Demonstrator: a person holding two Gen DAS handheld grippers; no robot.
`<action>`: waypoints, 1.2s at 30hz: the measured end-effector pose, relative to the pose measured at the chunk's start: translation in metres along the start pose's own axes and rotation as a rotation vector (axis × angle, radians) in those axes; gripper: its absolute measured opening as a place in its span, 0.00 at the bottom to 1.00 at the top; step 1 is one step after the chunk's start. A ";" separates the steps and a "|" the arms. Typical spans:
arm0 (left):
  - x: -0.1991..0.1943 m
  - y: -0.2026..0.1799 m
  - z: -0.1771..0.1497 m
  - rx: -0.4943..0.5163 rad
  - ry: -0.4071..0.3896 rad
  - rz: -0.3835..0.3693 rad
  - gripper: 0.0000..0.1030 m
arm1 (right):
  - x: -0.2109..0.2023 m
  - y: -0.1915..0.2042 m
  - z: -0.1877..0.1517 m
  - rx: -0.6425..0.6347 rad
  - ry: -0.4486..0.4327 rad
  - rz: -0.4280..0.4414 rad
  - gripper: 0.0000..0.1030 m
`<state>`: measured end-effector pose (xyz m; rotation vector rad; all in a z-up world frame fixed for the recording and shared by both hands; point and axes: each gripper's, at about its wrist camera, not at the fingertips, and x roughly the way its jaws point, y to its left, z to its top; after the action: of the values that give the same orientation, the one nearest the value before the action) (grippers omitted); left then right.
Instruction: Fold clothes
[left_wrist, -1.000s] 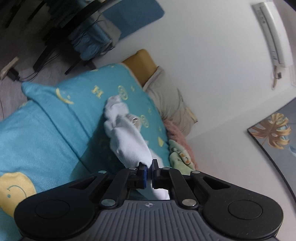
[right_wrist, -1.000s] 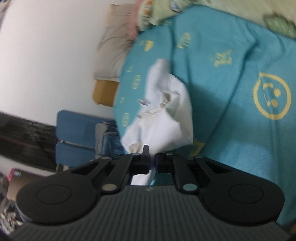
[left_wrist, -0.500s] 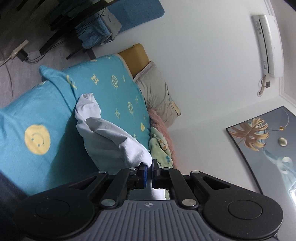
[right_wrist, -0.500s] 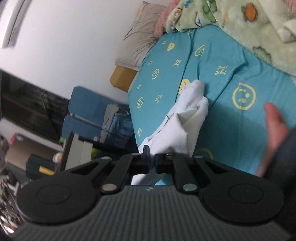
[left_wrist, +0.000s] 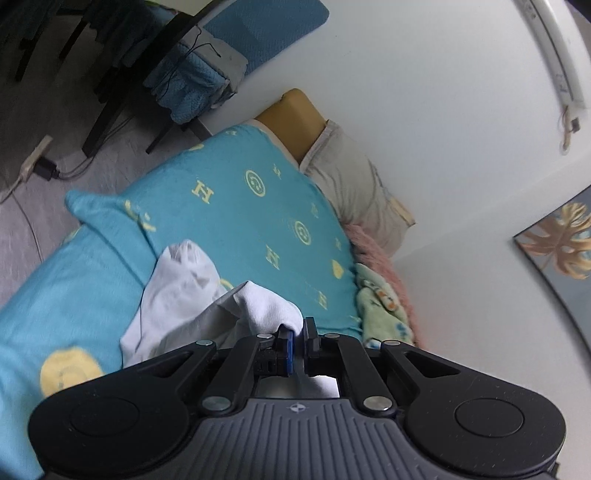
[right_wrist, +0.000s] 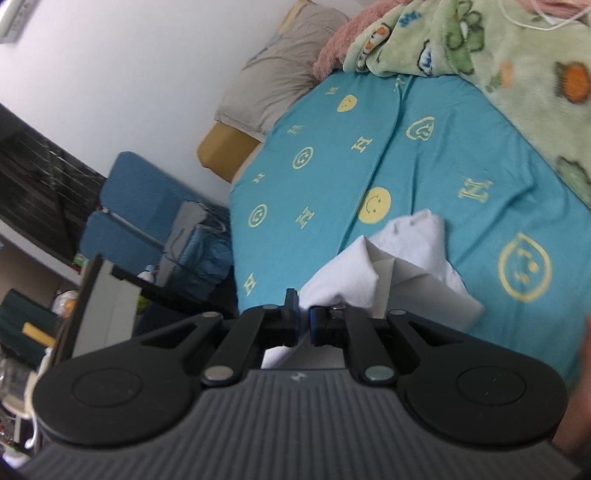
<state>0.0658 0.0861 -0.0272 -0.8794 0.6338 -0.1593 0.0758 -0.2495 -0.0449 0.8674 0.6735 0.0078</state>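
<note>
A white garment (left_wrist: 184, 295) lies bunched on the turquoise bedsheet (left_wrist: 236, 206). My left gripper (left_wrist: 298, 332) is shut on one white edge of it, and the cloth runs from the fingertips down to the bed. In the right wrist view the same white garment (right_wrist: 399, 273) rises in a crumpled peak from the turquoise bedsheet (right_wrist: 443, 155). My right gripper (right_wrist: 303, 314) is shut on another edge of it. Much of the cloth is hidden behind both gripper bodies.
A grey pillow (left_wrist: 354, 184) and a yellow headboard cushion (left_wrist: 295, 118) sit against the white wall. A green patterned blanket (right_wrist: 498, 55) and pink fluffy fabric (left_wrist: 376, 251) cover the far bed side. Blue chairs (right_wrist: 122, 206) and a dark desk frame (left_wrist: 122, 66) stand beside the bed.
Both grippers have lowered toward the bed with the white garment, which now sags and rests more on the sheet. The hand seen in the right wrist view has mostly left the frame.
</note>
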 end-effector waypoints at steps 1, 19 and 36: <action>0.012 -0.004 0.007 0.017 -0.002 0.020 0.05 | 0.011 0.002 0.006 -0.004 0.003 -0.011 0.08; 0.140 0.018 0.024 0.260 0.069 0.171 0.21 | 0.140 -0.031 0.025 -0.102 0.140 -0.042 0.14; 0.148 0.014 -0.015 0.617 0.063 0.214 0.73 | 0.156 -0.003 -0.006 -0.534 0.089 -0.137 0.62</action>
<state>0.1750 0.0285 -0.1119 -0.2110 0.6805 -0.1767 0.1958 -0.2051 -0.1339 0.3076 0.7657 0.0992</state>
